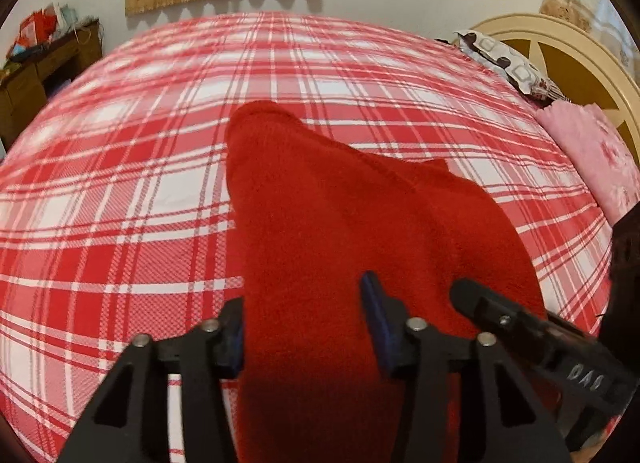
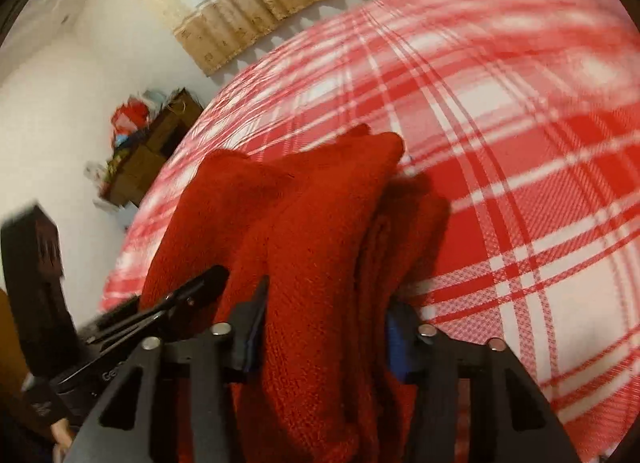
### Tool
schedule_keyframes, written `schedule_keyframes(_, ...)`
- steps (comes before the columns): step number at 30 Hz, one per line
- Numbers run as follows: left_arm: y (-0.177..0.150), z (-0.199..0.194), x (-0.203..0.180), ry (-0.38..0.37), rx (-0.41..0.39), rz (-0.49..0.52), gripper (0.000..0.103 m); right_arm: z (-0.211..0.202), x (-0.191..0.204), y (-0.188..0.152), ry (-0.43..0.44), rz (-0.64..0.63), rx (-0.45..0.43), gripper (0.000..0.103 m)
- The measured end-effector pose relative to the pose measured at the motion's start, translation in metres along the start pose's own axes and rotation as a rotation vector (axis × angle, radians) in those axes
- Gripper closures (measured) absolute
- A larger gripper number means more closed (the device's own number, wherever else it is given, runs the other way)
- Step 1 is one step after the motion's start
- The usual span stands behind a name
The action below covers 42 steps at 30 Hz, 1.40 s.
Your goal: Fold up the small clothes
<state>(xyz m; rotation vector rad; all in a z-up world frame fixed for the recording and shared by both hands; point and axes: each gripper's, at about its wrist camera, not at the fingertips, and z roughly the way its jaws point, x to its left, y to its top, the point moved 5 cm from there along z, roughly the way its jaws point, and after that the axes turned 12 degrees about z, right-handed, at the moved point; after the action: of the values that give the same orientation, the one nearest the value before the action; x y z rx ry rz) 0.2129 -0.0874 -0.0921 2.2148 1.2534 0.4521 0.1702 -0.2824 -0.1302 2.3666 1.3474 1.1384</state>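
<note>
Both our grippers, left [image 1: 302,327] and right [image 2: 326,327], clamp the red knit garment [image 1: 344,223] between their fingers at lower centre; we judge folding underway, unfinished.

My red garment [image 1: 320,231] is a matt, fuzzy knit, its ribbed stitches plain in the right wrist view [image 2: 320,263]. The plaid bed cover [image 1: 120,191] filling the frame looks a coarse woven cloth. My left hand-held gripper [image 1: 302,327] is matt black plastic with shiny metal pins, and my right hand-held gripper [image 2: 326,327] the same.
</note>
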Motion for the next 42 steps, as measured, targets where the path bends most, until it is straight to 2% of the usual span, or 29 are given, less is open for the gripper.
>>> schedule_keyframes(3, 0.000, -0.010, -0.003, 0.019, -0.017, 0.018, 0.064, -0.017, 0.017, -0.005, -0.036, -0.063, -0.050, 0.058)
schedule_keyframes(7, -0.006, -0.025, -0.002, 0.026, -0.035, 0.016, 0.065, -0.033, 0.030, -0.011, -0.044, -0.105, -0.088, 0.058)
schedule_keyframes(14, -0.016, -0.058, 0.005, 0.069, -0.088, 0.016, 0.066, -0.056, 0.057, -0.034, 0.000, -0.116, -0.109, 0.058)
schedule_keyframes(21, -0.036, -0.088, 0.023, 0.119, -0.121, -0.004, 0.066, -0.061, 0.091, -0.059, 0.048, -0.139, -0.094, 0.058)
schedule_keyframes(27, -0.060, -0.108, 0.059, 0.136, -0.122, -0.085, 0.066, -0.058, 0.134, -0.085, 0.103, -0.189, -0.062, 0.058)
schedule_keyframes(42, -0.115, -0.171, 0.152, 0.297, -0.144, -0.214, 0.066, -0.038, 0.247, -0.147, 0.226, -0.305, -0.002, 0.058)
